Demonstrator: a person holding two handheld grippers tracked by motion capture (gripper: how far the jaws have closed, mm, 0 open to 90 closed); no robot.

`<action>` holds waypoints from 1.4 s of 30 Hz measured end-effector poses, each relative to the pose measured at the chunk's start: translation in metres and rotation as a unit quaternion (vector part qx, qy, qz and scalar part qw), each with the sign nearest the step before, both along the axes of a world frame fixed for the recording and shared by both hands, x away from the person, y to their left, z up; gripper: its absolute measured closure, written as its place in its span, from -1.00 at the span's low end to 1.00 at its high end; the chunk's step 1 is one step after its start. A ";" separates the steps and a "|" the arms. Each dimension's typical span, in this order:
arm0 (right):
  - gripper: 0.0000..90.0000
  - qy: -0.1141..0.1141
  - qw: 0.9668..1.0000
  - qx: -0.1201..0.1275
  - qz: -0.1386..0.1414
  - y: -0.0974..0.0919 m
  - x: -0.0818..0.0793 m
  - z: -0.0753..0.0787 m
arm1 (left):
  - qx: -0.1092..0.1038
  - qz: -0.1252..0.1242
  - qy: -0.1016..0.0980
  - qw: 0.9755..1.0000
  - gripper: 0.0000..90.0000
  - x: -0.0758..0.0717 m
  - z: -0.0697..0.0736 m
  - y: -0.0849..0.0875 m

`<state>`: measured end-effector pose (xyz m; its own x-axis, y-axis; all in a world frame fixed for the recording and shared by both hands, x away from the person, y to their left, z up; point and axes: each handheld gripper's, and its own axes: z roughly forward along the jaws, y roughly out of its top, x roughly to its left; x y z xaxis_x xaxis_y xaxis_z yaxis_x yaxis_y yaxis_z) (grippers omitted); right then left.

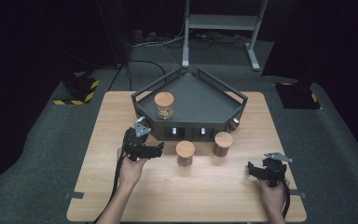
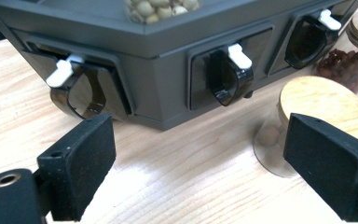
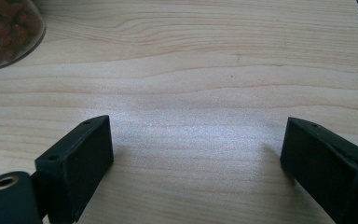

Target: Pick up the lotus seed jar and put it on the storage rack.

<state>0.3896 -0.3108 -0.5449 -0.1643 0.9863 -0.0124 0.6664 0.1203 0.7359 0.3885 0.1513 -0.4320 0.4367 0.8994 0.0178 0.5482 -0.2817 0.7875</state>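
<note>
The left gripper (image 1: 154, 150) hovers low over the tabletop (image 1: 121, 116) just in front of the left front face of the dark dispenser tray (image 1: 200, 100), its jaws standing wide with nothing between them. Its jaws point toward the nearest wooden-lidded jar (image 1: 185, 153), which stands just to its right, near the middle of the tabletop and apart from the jaws. In the left gripper view that jar (image 2: 324, 106) appears beside the right pad, glass-walled with pale round pieces inside, not clamped. Behind it, the tray's front wall (image 2: 168, 70) carries three smoky spouts with white levers (image 2: 238, 55).

A second lidded jar (image 1: 223, 143) stands just right of the first, close to the tray's front; its dark reddish contents (image 2: 340, 63) are visible in the left gripper view. A third jar (image 1: 164, 105), filled with pale beans, sits on the tray's left side.

The right gripper (image 1: 255, 170) rests near the tabletop's front right corner, well apart from the jars, its jaws wide over bare wood (image 3: 196, 93), holding nothing.
</note>
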 end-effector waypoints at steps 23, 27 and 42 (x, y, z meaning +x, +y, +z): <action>-0.80 0.000 1.000 0.000 0.000 0.000 0.000 0.000 | 0.024 -0.005 0.023 0.999 -0.79 -0.009 -0.041 0.000; -0.80 0.000 1.000 0.000 0.000 0.000 0.000 0.000 | 0.026 -0.004 0.031 0.999 -0.79 -0.008 -0.050 -0.001; -0.80 0.000 1.000 0.000 -0.001 0.000 0.000 0.000 | 0.032 -0.006 0.051 0.998 -0.79 -0.007 -0.070 -0.008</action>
<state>0.3896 -0.3107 -0.5449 -0.1631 0.9865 -0.0120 0.6666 0.1192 0.7358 0.3818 0.1430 -0.5015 0.4504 0.8923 0.0297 0.6202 -0.3367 0.7085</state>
